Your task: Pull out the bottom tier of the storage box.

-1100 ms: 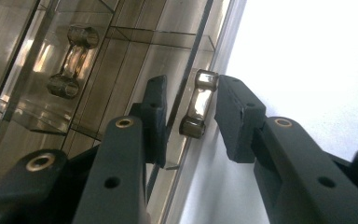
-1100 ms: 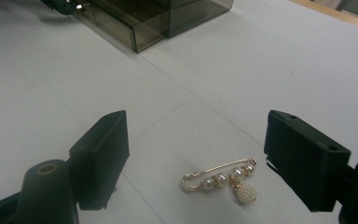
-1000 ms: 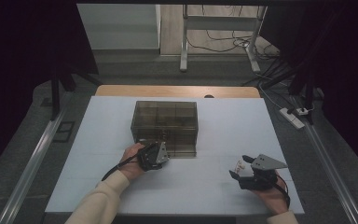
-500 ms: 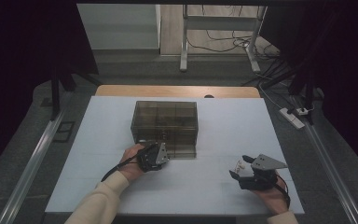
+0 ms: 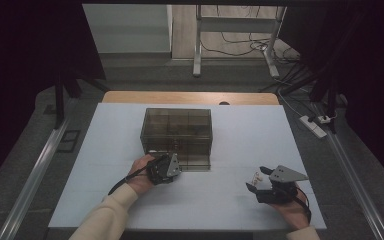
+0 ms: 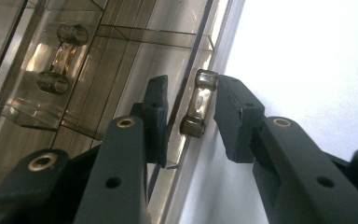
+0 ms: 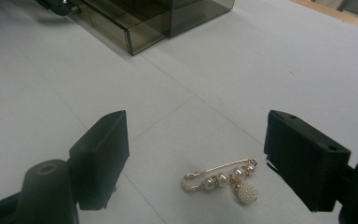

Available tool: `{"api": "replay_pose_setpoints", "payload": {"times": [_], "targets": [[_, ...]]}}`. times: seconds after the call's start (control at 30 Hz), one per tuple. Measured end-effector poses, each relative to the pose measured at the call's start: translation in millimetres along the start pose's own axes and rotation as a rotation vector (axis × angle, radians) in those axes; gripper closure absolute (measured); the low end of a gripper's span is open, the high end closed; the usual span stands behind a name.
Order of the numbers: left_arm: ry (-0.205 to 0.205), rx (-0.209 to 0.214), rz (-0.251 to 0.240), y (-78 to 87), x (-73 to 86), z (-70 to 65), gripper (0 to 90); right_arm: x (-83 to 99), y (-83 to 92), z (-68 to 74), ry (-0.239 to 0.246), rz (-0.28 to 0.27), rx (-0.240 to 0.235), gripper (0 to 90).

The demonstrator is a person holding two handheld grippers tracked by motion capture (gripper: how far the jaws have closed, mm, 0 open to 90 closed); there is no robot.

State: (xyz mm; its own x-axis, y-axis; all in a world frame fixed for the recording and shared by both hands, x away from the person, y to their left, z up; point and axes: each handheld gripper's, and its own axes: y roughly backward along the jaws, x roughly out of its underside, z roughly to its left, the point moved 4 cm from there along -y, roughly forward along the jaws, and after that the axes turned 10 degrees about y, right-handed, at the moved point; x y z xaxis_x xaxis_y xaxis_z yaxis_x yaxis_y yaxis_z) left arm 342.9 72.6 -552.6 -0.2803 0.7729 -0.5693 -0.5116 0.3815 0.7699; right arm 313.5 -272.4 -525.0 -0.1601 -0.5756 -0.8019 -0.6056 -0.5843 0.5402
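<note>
Pearl brooch lies between my wide-open right tool, near the tabletop's front right corner, long axis jaw to jaw; my left tool brackets the drawer handle.

Count on the tabletop

There was one smoked drawer box, one pearl brooch (four pearls plus a beaded ball), two drawer handles in the left gripper view, and two grippers.
</note>
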Motion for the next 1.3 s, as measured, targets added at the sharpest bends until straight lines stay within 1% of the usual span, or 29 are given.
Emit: {"api": "replay_pose_setpoints", "payload": {"times": [0.37,0.77,1.3], "targets": [[0.006,0.012,-0.003,1.6,1.0,-1.2,65.2,-0.1,0.4,-0.1,0.001,0.002,0.004,21.1],[0.002,0.015,-0.001,2.9,1.4,-2.7,65.4,0.0,0.4,-0.1,0.001,0.002,0.003,21.1],[-0.003,0.029,-0.003,5.4,1.4,-5.3,66.3,-0.2,0.2,0.2,-0.001,-0.002,0.0,21.1]]}}
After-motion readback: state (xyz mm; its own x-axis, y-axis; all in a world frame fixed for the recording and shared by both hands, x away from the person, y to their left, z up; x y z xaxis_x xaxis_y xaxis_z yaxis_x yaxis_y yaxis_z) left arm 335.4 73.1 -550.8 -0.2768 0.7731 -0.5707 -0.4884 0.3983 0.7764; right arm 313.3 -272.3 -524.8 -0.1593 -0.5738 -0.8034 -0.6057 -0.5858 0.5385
